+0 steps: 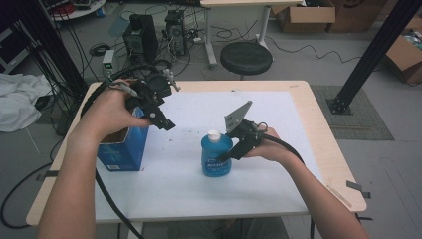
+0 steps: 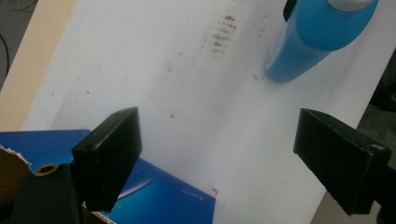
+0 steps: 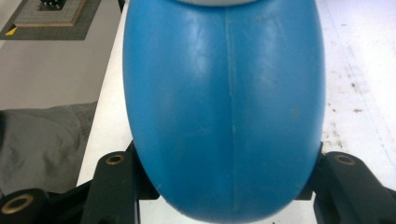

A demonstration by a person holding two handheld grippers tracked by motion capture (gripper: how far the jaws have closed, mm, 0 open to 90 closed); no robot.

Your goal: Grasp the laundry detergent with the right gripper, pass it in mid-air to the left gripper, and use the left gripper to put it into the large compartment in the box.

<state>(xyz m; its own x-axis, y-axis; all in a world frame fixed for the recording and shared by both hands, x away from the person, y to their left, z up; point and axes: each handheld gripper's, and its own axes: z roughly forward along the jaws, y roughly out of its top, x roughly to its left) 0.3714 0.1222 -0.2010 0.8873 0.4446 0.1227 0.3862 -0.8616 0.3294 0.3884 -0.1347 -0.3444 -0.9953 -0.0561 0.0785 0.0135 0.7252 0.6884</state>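
Note:
A blue bottle [image 1: 216, 157] with a white cap stands upright near the middle of the white mat [image 1: 199, 191]. My right gripper [image 1: 224, 158] comes in from the right and is shut on the bottle's body; in the right gripper view the bottle [image 3: 224, 107] sits squeezed between both jaws of that gripper [image 3: 224, 186]. My left gripper [image 1: 159, 117] hovers open over an open blue cardboard box [image 1: 122, 149] at the mat's left side. In the left gripper view its gripper [image 2: 219, 149] stands wide with nothing between the jaws, the box [image 2: 154, 191] lies below left, and the bottle [image 2: 313, 42] is at the top right.
The mat covers most of a light wooden table [image 1: 323, 129]. Behind the table stand a black stool [image 1: 246, 57] and computer towers [image 1: 142, 35] on the floor. A black post [image 1: 368, 55] rises at the right. Faint brown stains [image 2: 219, 39] mark the mat.

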